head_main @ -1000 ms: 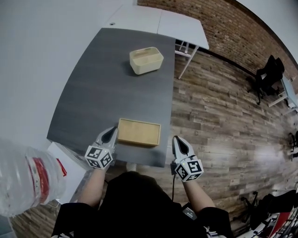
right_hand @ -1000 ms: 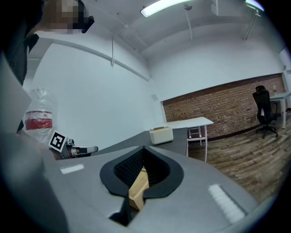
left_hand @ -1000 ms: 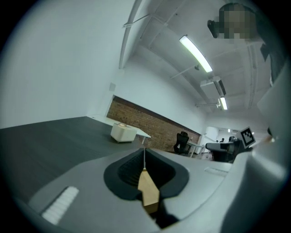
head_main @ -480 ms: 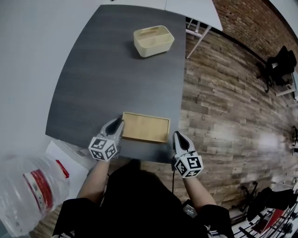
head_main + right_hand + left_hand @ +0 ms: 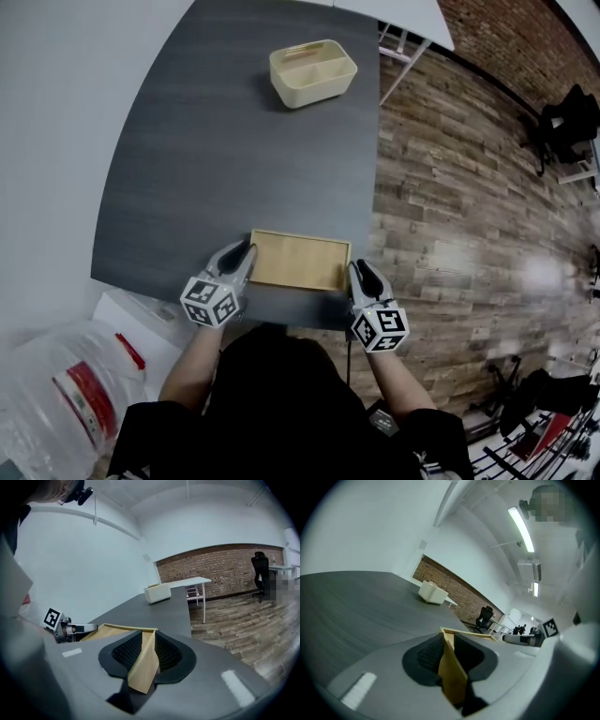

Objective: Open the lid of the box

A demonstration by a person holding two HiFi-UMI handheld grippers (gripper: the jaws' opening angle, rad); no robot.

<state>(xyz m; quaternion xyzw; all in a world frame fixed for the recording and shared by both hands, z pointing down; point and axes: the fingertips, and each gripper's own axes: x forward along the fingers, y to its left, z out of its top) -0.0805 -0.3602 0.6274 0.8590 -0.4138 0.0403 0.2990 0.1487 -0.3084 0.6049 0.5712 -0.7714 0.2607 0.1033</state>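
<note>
while the wooden box (image 5: 300, 261) lies at the lower middle of the frame, by the near edge of the worktop (image 5: 225, 141), your left gripper (image 5: 246, 251) clamps its left rim and your right gripper (image 5: 358, 272) is opening, the right rim between its jaws.

Place: an open-plan office or workroom is indicated.
Furniture: a dark grey desk (image 5: 234, 141) and a white desk (image 5: 412, 14) are seen side by side. A black office chair (image 5: 259, 573) is set well apart from them.
Floor: wood planks (image 5: 450, 187) are laid throughout.
Walls: a brick wall (image 5: 220, 571) is joined by plain white walls (image 5: 93, 559).
Lighting: strip lights (image 5: 520, 527) are mounted on a white ceiling.
</note>
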